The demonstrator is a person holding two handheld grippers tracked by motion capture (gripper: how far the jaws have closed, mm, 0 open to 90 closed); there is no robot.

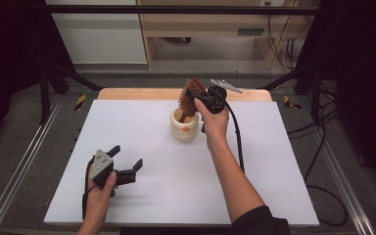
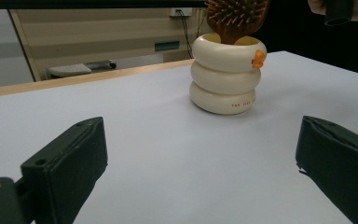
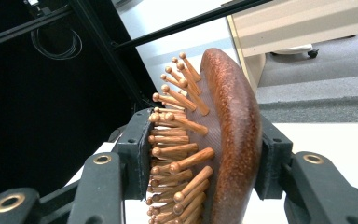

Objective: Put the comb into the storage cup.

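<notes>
Right gripper (image 1: 194, 94) holds the wooden hairbrush (image 1: 192, 96) by its head, above the cream ringed cup (image 1: 184, 126). In the right gripper view the jaws stand partly closed, one pad against the bristle tips, the other against the brush's smooth back (image 3: 235, 140). The brush's lower end dips into the cup's mouth; whether it touches the rim I cannot tell.

The cup stands toward the far middle of the white sheet (image 1: 176, 196), near the bare wooden table edge (image 1: 127, 93).

Left gripper (image 1: 126, 165) rests low at the near left, jaws wide apart and empty, well apart from the cup. Open sheet lies between them.
</notes>
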